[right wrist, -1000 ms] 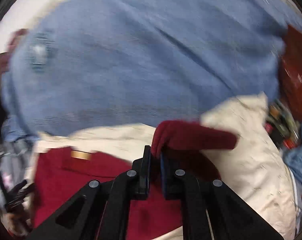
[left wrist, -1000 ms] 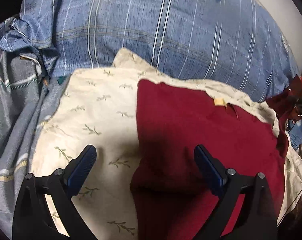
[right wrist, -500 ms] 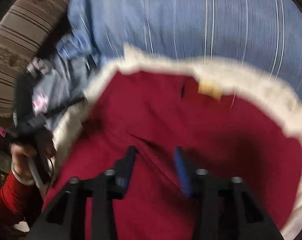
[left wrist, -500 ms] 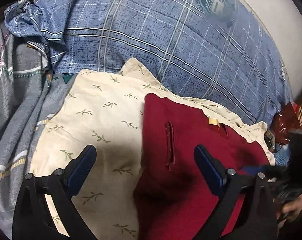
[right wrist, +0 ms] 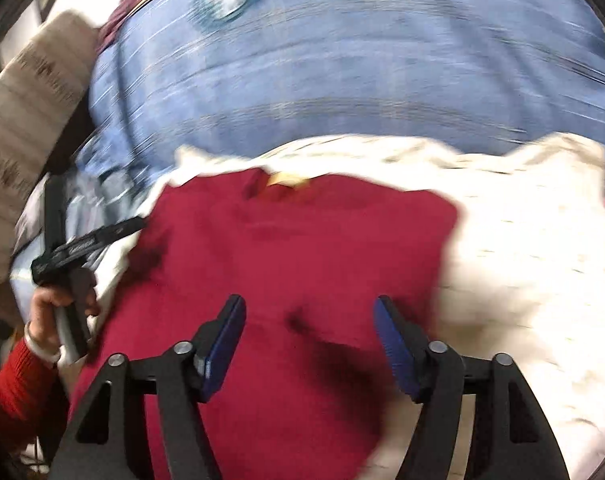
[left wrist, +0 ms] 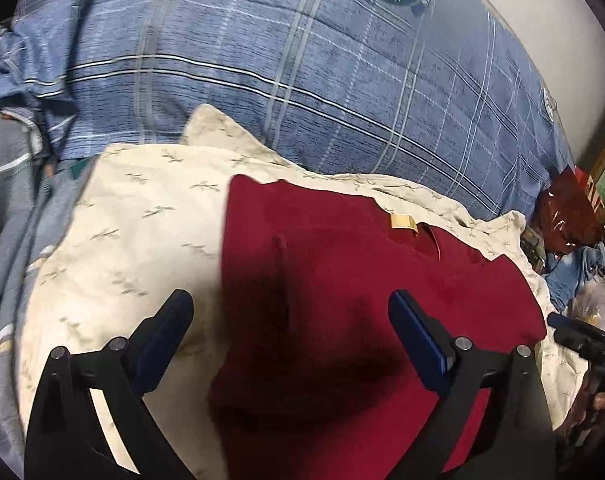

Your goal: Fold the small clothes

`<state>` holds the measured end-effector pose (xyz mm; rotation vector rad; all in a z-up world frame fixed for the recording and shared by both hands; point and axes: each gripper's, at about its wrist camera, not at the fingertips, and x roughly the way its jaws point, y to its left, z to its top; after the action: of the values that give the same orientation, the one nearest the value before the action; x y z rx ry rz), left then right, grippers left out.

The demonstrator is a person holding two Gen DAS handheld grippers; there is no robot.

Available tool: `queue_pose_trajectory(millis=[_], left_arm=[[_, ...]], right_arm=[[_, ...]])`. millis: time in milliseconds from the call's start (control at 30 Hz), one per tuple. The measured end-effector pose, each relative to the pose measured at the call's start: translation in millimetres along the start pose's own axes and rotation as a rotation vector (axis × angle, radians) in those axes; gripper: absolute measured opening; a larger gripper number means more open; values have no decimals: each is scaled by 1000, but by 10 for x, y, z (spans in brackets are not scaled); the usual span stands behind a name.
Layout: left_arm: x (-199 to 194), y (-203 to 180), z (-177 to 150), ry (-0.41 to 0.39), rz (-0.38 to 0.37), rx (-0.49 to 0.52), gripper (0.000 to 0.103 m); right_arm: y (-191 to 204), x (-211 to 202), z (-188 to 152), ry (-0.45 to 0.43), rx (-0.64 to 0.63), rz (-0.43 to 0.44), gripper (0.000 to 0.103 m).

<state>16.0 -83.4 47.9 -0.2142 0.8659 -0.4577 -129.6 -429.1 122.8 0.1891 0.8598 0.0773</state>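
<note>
A dark red garment (left wrist: 342,280) with a tan neck label (left wrist: 401,222) lies folded on a cream cloth printed with small leaves (left wrist: 142,220). My left gripper (left wrist: 290,304) hovers open above the garment's left edge, nothing between its fingers. In the blurred right wrist view the same red garment (right wrist: 286,248) fills the middle. My right gripper (right wrist: 308,312) hangs just over it with its jaws opening and nothing held between them. At the left of that view a hand in a red sleeve (right wrist: 50,308) grips the handle of the left gripper.
A blue plaid bedcover (left wrist: 302,60) with a round emblem spreads behind the cream cloth. Grey striped bedding (left wrist: 6,200) bunches at the left. Red wrapping and blue clutter (left wrist: 570,220) sit at the right edge. A striped brown cushion (right wrist: 26,120) lies at far left.
My right gripper let go of the red fold it held, spread its jaws and dropped closer to the garment. The fold now lies flat. The left gripper stayed open and shifted slightly.
</note>
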Motion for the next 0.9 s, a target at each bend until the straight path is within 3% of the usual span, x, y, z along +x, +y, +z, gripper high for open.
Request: queue_pose_trajectory(millis=[200,367,433,567,700,900], left_arm=[[153,-118,-48,29,22,81,65],[120,-54,-24,22,30,56,29],[109,-48,-21,24,26,57,27],[52,-58,20,12,10,61,25],[-10,-65,46,-21,19,53,47],[-111,-187,85,-76,20,105,47]], right_arm=[[-167,125,-39,42,10,-75,72],[-596,512,147,24,278,66,71],[-672,682,184,72,329,45,70],[-612,615,122,43,300,47,71],[-585,561,24,58,276,38,71],[-610,489,-10,57,299,71,71]])
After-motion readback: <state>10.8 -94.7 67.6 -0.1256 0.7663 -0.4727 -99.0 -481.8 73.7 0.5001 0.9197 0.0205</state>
